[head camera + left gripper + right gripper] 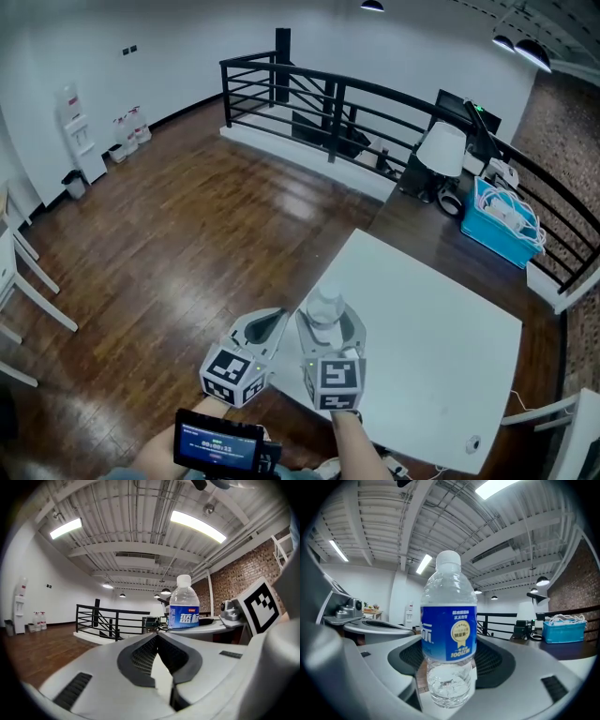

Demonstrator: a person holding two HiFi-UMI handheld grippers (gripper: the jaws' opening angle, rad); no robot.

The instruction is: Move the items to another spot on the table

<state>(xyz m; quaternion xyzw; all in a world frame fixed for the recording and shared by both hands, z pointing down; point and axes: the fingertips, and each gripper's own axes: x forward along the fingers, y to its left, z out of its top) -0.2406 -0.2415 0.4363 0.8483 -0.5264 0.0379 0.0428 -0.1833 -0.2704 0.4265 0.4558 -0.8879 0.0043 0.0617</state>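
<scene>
Left tool [272, 324] clenched shut, empty, off the counter's [441, 347] near-left edge. Right tool [331, 322] grasps the water bottle [325, 302] over the near-left corner. My read: pick done; carry and set-down farther right are left.

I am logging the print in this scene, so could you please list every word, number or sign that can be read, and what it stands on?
"蓝标": white characters on the water bottle, seen in the left gripper view.
"100": on the gold seal of its wrapper; the characters after it and the smaller print are too small to read.
Digits on the screen in the head view: too blurred to read.
</scene>
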